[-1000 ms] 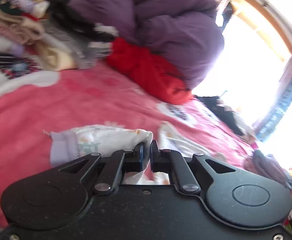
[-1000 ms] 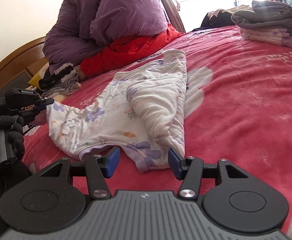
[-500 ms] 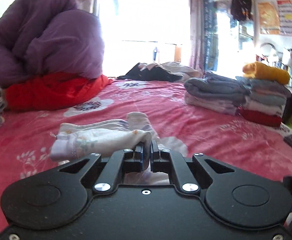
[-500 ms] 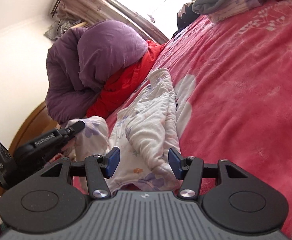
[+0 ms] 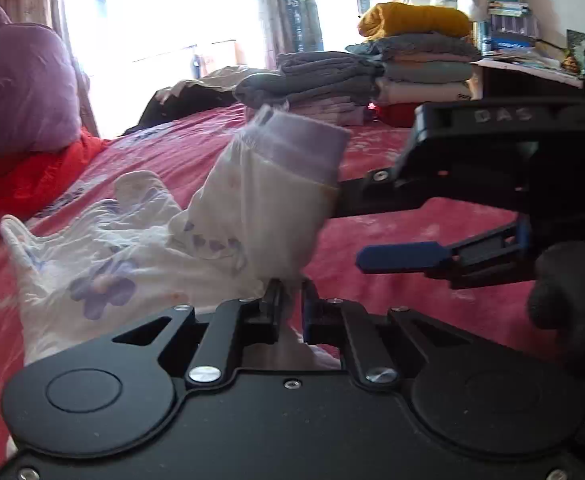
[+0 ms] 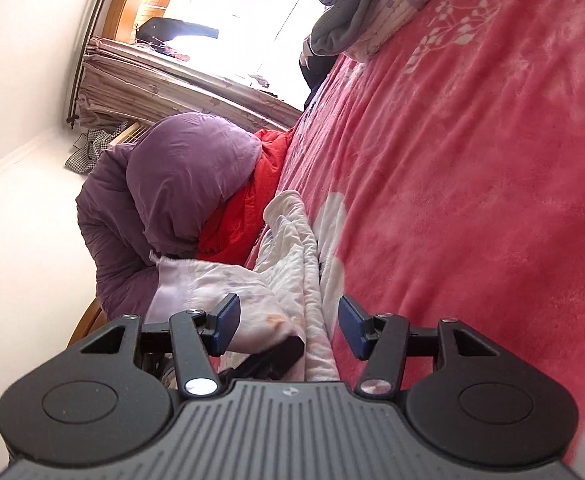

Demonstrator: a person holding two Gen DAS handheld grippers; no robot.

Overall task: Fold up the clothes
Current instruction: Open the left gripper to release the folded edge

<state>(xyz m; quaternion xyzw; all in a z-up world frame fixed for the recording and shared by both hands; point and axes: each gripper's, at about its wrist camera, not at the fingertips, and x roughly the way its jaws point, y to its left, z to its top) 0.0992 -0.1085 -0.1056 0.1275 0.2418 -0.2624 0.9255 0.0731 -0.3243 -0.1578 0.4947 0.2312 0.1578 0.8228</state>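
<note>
A white garment with purple flowers (image 5: pixel 140 256) lies on the red bed cover (image 5: pixel 392 248). My left gripper (image 5: pixel 291 308) is shut on a fold of it and lifts one leg with a lilac cuff (image 5: pixel 304 148) off the bed. My right gripper (image 6: pixel 288 322) is open, its blue pads either side of the lifted cloth (image 6: pixel 252 280), not closed on it. It also shows in the left wrist view (image 5: pixel 356 232), on the right, its upper finger touching the lifted leg.
A purple quilt (image 6: pixel 172 200) and a red blanket (image 6: pixel 252 208) are heaped at the bed's head. Stacks of folded clothes (image 5: pixel 392 76) stand on the far side of the bed (image 6: pixel 372 8). A window lies behind them.
My left gripper has swung round and raised the garment's leg. My right gripper has rolled and moved in beside the lifted cloth, still open.
</note>
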